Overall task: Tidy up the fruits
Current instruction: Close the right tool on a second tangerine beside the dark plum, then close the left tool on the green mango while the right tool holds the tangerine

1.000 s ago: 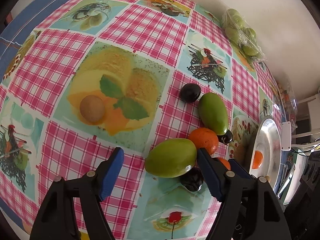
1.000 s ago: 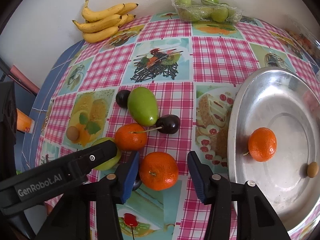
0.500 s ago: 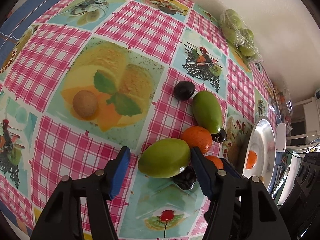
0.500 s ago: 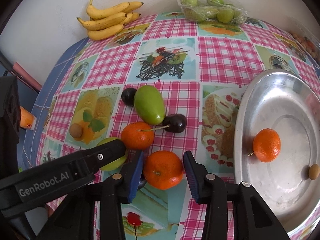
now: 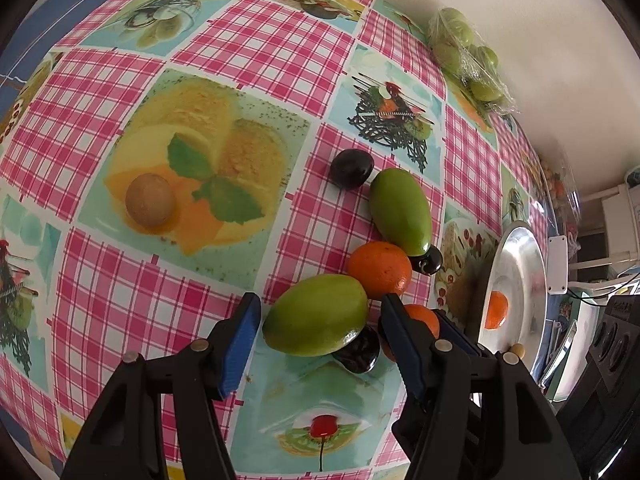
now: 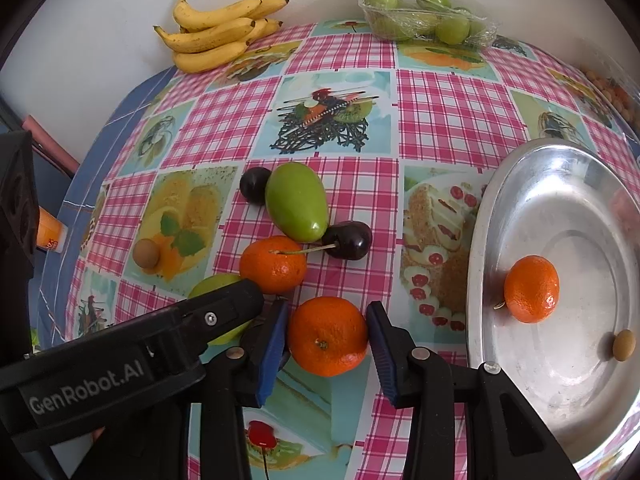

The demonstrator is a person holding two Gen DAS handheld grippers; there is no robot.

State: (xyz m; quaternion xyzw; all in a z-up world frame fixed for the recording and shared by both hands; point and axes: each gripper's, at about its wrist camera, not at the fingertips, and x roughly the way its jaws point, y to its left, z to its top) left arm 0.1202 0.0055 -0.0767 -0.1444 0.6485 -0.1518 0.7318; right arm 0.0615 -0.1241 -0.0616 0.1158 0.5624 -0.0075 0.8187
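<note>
My left gripper (image 5: 316,330) has just closed in on the green mango (image 5: 316,322), pads against its ends. My right gripper (image 6: 327,334) clamps a tangerine (image 6: 327,336) on the tablecloth (image 6: 452,112), left of the steel tray (image 6: 520,184) holding another tangerine (image 6: 531,289)

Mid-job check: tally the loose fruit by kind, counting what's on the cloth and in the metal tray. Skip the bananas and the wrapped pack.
Oranges: 3
Green mangoes: 2
Dark round fruits: 3
Small brown fruits: 2
Total: 10
</note>
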